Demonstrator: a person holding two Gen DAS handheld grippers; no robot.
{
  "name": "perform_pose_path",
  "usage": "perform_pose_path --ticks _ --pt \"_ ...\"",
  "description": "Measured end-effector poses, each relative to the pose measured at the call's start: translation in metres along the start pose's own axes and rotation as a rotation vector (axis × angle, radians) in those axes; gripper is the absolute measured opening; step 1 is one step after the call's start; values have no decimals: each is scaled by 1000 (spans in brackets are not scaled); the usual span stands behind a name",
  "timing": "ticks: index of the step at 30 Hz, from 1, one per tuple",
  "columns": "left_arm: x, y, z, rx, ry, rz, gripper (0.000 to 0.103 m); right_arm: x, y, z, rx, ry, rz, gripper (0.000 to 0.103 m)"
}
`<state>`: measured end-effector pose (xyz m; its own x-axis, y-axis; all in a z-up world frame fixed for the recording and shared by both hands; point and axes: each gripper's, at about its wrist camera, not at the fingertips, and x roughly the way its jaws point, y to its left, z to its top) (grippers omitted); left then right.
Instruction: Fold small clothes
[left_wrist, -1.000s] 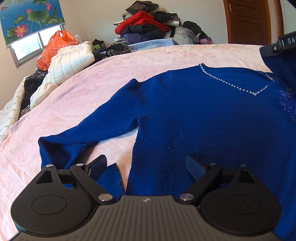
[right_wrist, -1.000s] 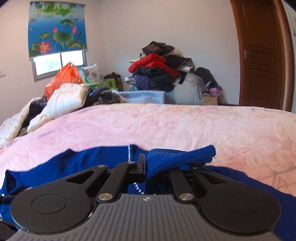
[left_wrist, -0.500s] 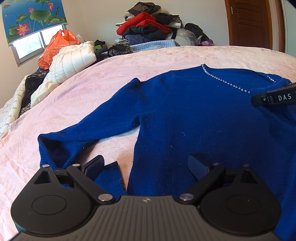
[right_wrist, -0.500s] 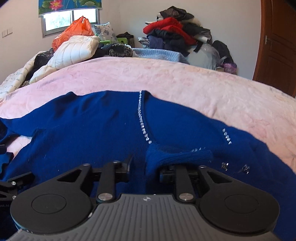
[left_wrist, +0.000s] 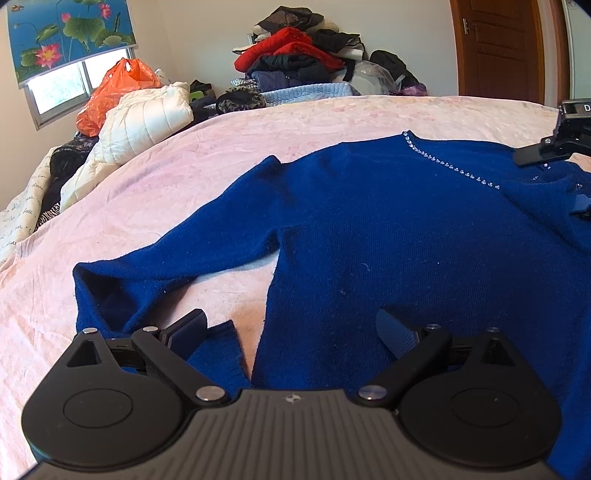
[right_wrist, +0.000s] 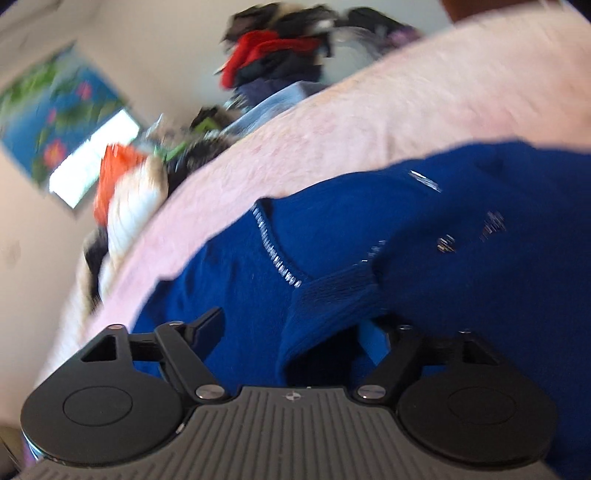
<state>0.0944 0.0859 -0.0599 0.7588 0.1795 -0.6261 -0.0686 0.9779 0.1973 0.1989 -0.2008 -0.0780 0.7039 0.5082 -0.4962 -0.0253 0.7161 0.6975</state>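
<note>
Left tongs (left_wrist: 291, 325) stand wide with nothing between the pads, low over the hem of a royal-blue knitted sweater (left_wrist: 388, 229) with a beaded V-neck. It lies spread face-up on the pink bedspread (left_wrist: 258, 140), one sleeve (left_wrist: 177, 262) trailing out to the left with its cuff folded back near the left pad. At the far right edge the black right tongs (left_wrist: 554, 147) show by the neckline.

Seen from the right wrist, blurred and tilted, the right tongs (right_wrist: 295, 325) have just been opening; a ribbed cuff (right_wrist: 332, 295) lies between the jaws over the sweater's chest, no longer pinched. The knit looks soft, light and limp, likely to sag and stretch, so seams, cuffs or hem corners seem the best holds, clear of the beads.
</note>
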Motion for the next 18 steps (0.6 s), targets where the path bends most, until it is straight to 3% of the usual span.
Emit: perform_pose_path --ticks 3,4,5,11,18 --pt "0 -1 -1 0 -5 6 100 -1 -16 3 95 -10 0 33" --pt "-1 -2 -1 3 -6 8 100 -1 -17 2 94 -18 -23 16" --pt "-1 -2 0 6 -6 9 100 -2 -18 0 95 -27 -34 12" --pt "-5 1 6 12 -16 13 100 -15 21 16 -42 -100 -9 10" --pt "-12 11 13 7 -52 33 100 -49 92 63 -250 -362 -13 11"
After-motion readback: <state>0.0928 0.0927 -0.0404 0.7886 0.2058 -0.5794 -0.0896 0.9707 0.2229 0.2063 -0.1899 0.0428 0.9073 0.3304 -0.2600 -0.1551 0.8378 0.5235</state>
